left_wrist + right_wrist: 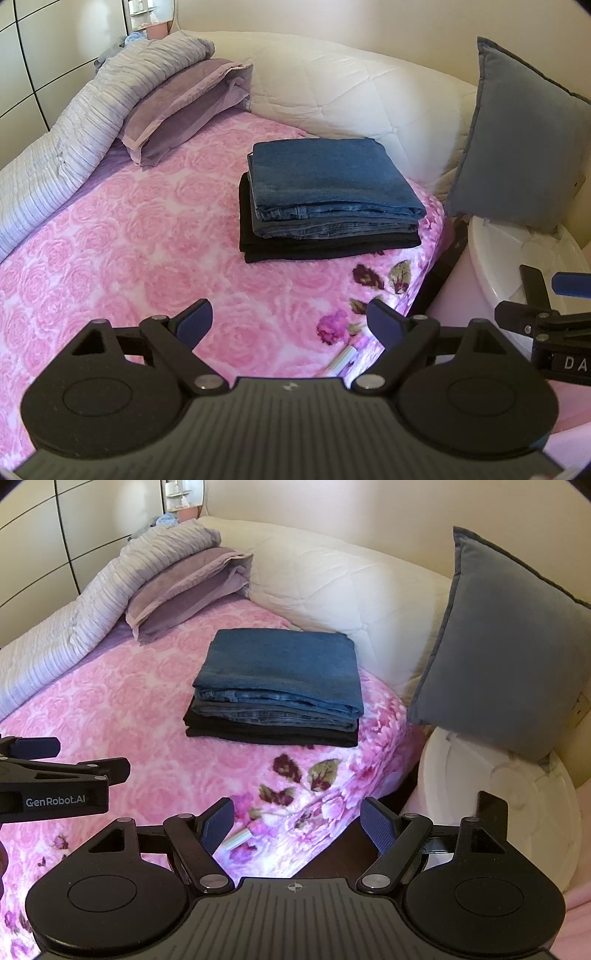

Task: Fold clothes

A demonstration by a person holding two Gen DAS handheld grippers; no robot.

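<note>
A stack of folded clothes lies on the pink rose bedspread [129, 251]: blue jeans [328, 181] on top of a black garment [325, 245]. The same jeans [280, 672] and black garment [269, 734] show in the right wrist view. My left gripper [290, 321] is open and empty, held above the bedspread in front of the stack. My right gripper [297, 821] is open and empty, over the bed's front right corner. Each gripper shows at the edge of the other's view, the right one [546, 317] and the left one [62, 771].
A blue-grey cushion [524, 136] leans at the right over a white round lid [495, 794]. A purple pillow [181, 107] and a striped duvet [66, 147] lie at the back left. A white padded headboard [354, 88] is behind. A small white tube [343, 358] lies near the bed edge.
</note>
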